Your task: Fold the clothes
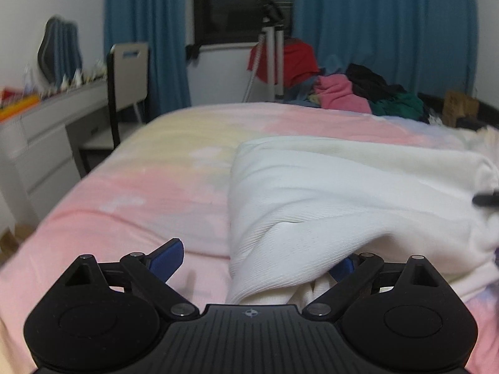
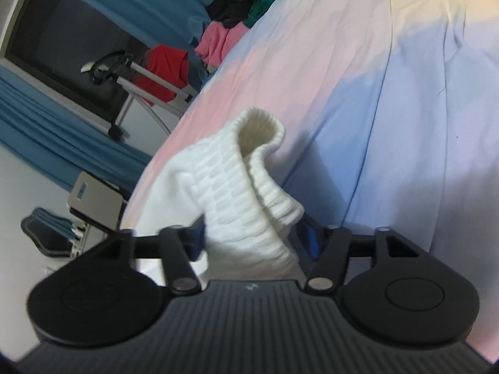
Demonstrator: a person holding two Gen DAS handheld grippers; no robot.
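A white knit sweater (image 1: 343,193) lies partly folded on the pastel bedsheet (image 1: 140,193). My left gripper (image 1: 255,263) is open; its left blue finger (image 1: 167,261) is bare over the sheet, and the sweater's fold drapes over the right finger (image 1: 343,269). In the right wrist view, my right gripper (image 2: 252,237) has the sweater's ribbed cuff (image 2: 249,187) bunched between its blue fingers and lifted above the sheet (image 2: 405,124). The right gripper's tip (image 1: 486,199) shows at the sweater's right edge in the left view.
A pile of pink, black, green and red clothes (image 1: 358,90) sits at the bed's far end, also in the right view (image 2: 230,31). A white desk (image 1: 40,143) and chair (image 1: 128,74) stand left. Blue curtains (image 1: 389,31) and a metal stand (image 1: 274,46) are behind.
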